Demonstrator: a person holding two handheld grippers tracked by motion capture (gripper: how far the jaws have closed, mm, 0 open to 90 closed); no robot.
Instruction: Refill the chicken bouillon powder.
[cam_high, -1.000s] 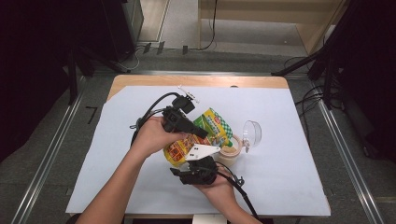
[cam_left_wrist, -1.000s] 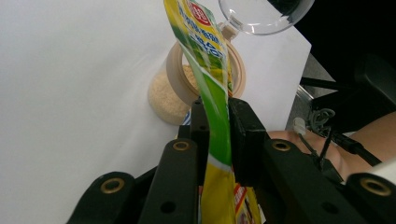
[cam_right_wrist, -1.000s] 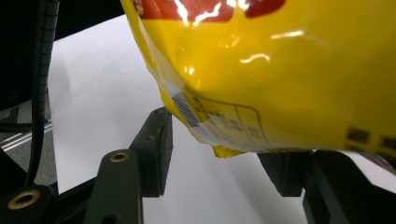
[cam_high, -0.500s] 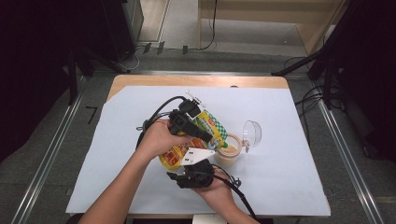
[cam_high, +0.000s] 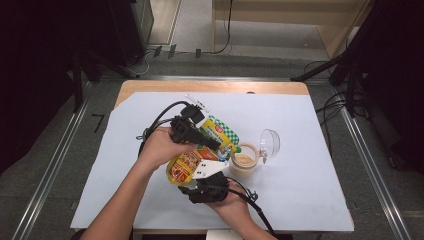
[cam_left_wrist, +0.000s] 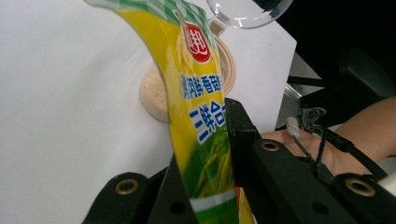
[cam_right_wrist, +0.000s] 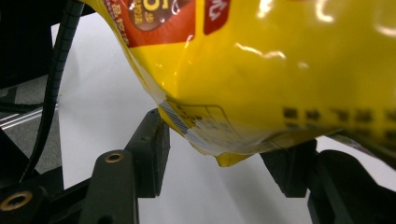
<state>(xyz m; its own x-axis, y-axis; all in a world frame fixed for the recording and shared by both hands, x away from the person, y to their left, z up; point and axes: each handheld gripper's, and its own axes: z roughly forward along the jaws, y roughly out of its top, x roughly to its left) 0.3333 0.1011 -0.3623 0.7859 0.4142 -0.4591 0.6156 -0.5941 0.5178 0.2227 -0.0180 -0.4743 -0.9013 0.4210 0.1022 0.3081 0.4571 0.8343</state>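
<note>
A yellow seasoning pouch with a green-checked top is held off the table, beside an open jar of beige powder. My left gripper is shut on the pouch, its jaws clamped on the pouch's thin edge. Beyond them show the jar's powder and its clear lid. My right gripper sits below, at the pouch's bottom end. The pouch's bottom corner hangs between its jaws. They have just been opening a little, and the left pad stands apart from the pouch.
The jar's clear hinged lid stands open to its right. A pale sheet covers the wooden table. Black cables loop left of the left hand, and one trails from the right gripper. Dark stands and floor surround the table.
The left hand has shifted slightly right and down along the pouch, towards the jar. The right gripper has edged a little left under the pouch's bottom end.
</note>
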